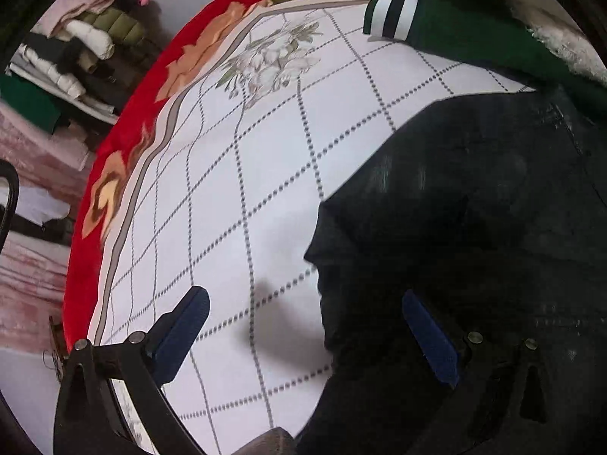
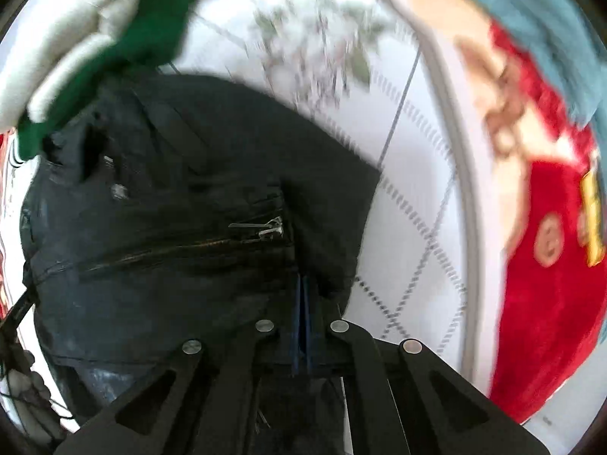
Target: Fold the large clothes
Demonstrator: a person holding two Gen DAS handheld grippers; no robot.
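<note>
A dark black garment [image 1: 474, 227] with a zipper [image 2: 261, 227] lies on the white checked bedspread [image 1: 235, 189]. My left gripper [image 1: 307, 322] is open, its blue fingers [image 1: 182, 333] spread over the garment's left edge, one over the sheet and one over the cloth. My right gripper [image 2: 303, 299] is shut on the garment's fabric [image 2: 189, 208] near its front edge, with the cloth bunched around the blue pads. The right wrist view is blurred.
A green garment with a striped cuff [image 1: 394, 15] and white fleece lies beyond the black one, also seen in the right wrist view [image 2: 151, 19]. A red floral blanket border [image 1: 125, 144] rims the bed. Stacked clothes [image 1: 76, 49] sit on shelves to the left. A blue cloth [image 2: 531, 19] lies far right.
</note>
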